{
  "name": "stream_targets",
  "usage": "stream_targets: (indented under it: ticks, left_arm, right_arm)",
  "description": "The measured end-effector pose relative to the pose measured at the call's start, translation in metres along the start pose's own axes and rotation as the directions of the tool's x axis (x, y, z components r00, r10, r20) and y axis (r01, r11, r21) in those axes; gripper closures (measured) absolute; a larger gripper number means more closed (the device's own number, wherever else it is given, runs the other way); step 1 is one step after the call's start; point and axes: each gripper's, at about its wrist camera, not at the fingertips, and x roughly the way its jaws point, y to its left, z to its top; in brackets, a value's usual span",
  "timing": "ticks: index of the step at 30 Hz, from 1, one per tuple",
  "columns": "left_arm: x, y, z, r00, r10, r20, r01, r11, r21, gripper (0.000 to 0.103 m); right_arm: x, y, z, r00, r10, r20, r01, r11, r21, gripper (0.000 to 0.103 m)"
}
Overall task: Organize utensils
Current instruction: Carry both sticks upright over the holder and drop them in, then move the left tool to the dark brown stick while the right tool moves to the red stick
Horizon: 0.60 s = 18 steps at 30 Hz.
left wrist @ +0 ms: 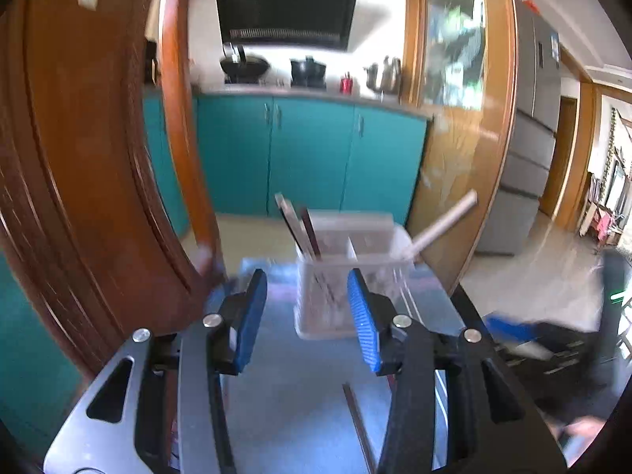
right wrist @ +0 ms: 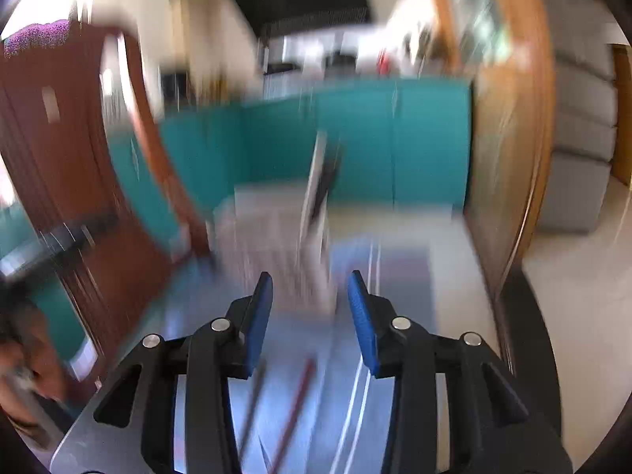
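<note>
A clear plastic utensil holder [left wrist: 347,276] stands on a shiny blue-grey tabletop [left wrist: 300,387]. Dark chopsticks [left wrist: 298,225] stick up from its left compartment, and a white handle [left wrist: 442,225] leans out to the right. My left gripper [left wrist: 306,280] is open just in front of the holder, with nothing between its blue pads. A reddish-brown chopstick [left wrist: 357,418] lies on the table below it. The right wrist view is blurred. There my right gripper [right wrist: 311,276] is open and empty above the table, the holder [right wrist: 272,237] ahead of it. A red chopstick [right wrist: 296,403] and a dark one [right wrist: 252,399] lie beneath it.
A brown wooden door [left wrist: 98,158] stands close on the left. Teal kitchen cabinets [left wrist: 308,150] run behind the table, and a glass-panelled wooden frame [left wrist: 466,138] rises at the right. A grey fridge [left wrist: 529,138] stands further right. A hand [right wrist: 23,363] shows at the left edge.
</note>
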Motion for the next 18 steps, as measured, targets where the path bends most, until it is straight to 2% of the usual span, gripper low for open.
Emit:
stream_targets:
  ticks: [2, 4, 7, 8, 11, 12, 13, 14, 16, 18]
  left_arm:
    - [0.01, -0.005, -0.013, 1.0, 0.009, -0.029, -0.009, 1.0, 0.013, 0.06]
    - [0.02, -0.008, -0.019, 0.998, 0.013, -0.055, -0.012, 1.0, 0.026, 0.06]
    - [0.037, -0.007, -0.028, 0.995, 0.02, -0.097, -0.017, 0.999, 0.033, 0.058]
    - [0.044, -0.007, -0.033, 0.993, 0.016, -0.117, -0.013, 0.999, 0.031, 0.054]
    - [0.067, -0.008, -0.05, 0.983, -0.001, -0.182, 0.006, 1.0, 0.024, 0.052]
    - [0.076, -0.008, -0.057, 0.978, -0.006, -0.207, 0.011, 1.0, 0.022, 0.052]
    - [0.081, -0.007, -0.064, 0.973, -0.011, -0.229, 0.016, 1.0, 0.019, 0.052]
    - [0.088, -0.006, -0.071, 0.966, -0.02, -0.256, 0.025, 1.0, 0.014, 0.052]
    - [0.099, -0.005, -0.084, 0.955, -0.046, -0.294, 0.049, 0.999, 0.003, 0.052]
    - [0.109, -0.009, -0.096, 0.939, -0.07, -0.336, 0.077, 0.997, 0.009, 0.052]
  right_arm:
    - [0.04, 0.002, -0.014, 0.99, -0.006, -0.144, 0.007, 1.0, 0.002, 0.063]
    - [0.083, 0.001, -0.032, 0.958, -0.005, -0.287, 0.011, 1.0, 0.022, 0.063]
    - [0.117, 0.004, -0.053, 0.922, -0.017, -0.387, 0.022, 1.0, 0.008, 0.063]
    - [0.122, 0.006, -0.058, 0.917, -0.027, -0.398, 0.027, 1.0, -0.006, 0.063]
    - [0.134, 0.009, -0.068, 0.906, -0.041, -0.42, 0.029, 0.999, -0.035, 0.065]
    - [0.135, 0.01, -0.069, 0.909, -0.057, -0.412, 0.039, 0.998, -0.053, 0.075]
    - [0.136, 0.01, -0.07, 0.912, -0.074, -0.404, 0.051, 0.996, -0.068, 0.08]
    - [0.137, 0.006, -0.069, 0.913, -0.066, -0.403, 0.047, 0.997, -0.056, 0.092]
    - [0.138, -0.003, -0.069, 0.916, -0.054, -0.398, 0.05, 0.999, -0.021, 0.093]
    - [0.137, -0.011, -0.068, 0.92, -0.086, -0.382, 0.086, 0.996, -0.016, 0.094]
